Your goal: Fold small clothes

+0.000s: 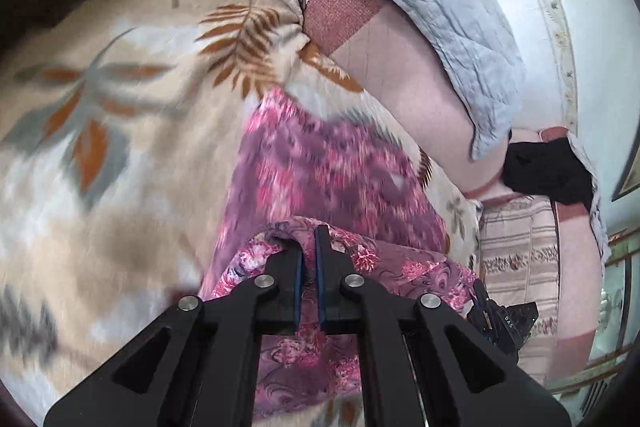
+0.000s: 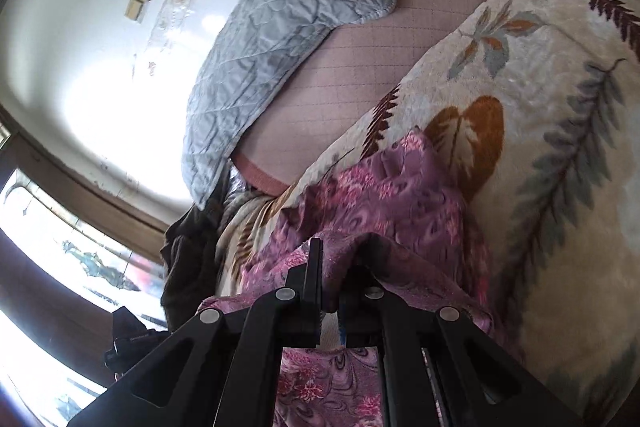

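A cream plush blanket printed with rust and grey leaves covers most of a bed, with a pale pink quilted mattress cover bare beyond it. One grey-blue quilted pad lies crumpled on that pink stretch against a white wall, which carries two small wooden-framed pieces. A bright window fills the right wrist view's lower left corner. One black garment sits at the far bed edge. One thin purple and pink flowered cloth lies on the blanket, lifted at its near edge. Two grippers hold it: the left gripper is clamped on a bunched fold, and the right gripper is pinched on another, cloth draped over one finger.
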`<state>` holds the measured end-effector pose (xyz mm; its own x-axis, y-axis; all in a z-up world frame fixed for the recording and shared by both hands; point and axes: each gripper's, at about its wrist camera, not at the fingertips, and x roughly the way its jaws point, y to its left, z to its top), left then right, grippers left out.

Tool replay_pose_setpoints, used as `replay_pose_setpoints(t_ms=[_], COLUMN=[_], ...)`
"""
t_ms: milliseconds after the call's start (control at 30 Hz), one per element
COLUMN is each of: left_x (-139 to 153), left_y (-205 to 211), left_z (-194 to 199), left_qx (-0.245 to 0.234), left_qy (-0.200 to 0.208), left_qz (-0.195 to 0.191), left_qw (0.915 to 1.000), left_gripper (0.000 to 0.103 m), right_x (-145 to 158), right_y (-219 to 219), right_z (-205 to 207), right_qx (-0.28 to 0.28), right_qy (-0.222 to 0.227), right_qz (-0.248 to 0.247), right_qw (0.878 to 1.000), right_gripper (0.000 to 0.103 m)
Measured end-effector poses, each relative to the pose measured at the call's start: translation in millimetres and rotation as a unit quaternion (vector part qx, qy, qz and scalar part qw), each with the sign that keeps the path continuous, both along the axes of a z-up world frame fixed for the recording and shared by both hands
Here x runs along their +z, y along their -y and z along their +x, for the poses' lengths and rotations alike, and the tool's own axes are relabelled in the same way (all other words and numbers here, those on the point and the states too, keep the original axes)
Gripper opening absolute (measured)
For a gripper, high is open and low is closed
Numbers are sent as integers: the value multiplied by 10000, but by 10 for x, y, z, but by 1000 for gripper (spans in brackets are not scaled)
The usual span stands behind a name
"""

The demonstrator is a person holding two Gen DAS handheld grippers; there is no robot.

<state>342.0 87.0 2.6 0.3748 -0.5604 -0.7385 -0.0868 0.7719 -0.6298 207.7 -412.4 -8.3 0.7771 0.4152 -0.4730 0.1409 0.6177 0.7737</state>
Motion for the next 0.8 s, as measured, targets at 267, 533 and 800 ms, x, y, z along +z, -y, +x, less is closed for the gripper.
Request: replay_pose_setpoints(t_ms=[267,533,800], left_x=[-398,-323,-448], left_y=[166,43,-129], left_z=[759,752,637], left_qx=[-65,-575,-406], left_qy=[-359,-217,-341], left_qz=[255,-167,-130], left_qw=[9990,9980,9985], left_gripper=[4,30,57], right_x=[-287,-37,-218], right_y=[97,394,165], right_z=[620,390,307], right_qx=[-260,-470,126], right_qy=[-548,-82,-872], right_qz=[-291,-315,-1662], right_qw=[9977,9984,9821], right_gripper=[6,39,44])
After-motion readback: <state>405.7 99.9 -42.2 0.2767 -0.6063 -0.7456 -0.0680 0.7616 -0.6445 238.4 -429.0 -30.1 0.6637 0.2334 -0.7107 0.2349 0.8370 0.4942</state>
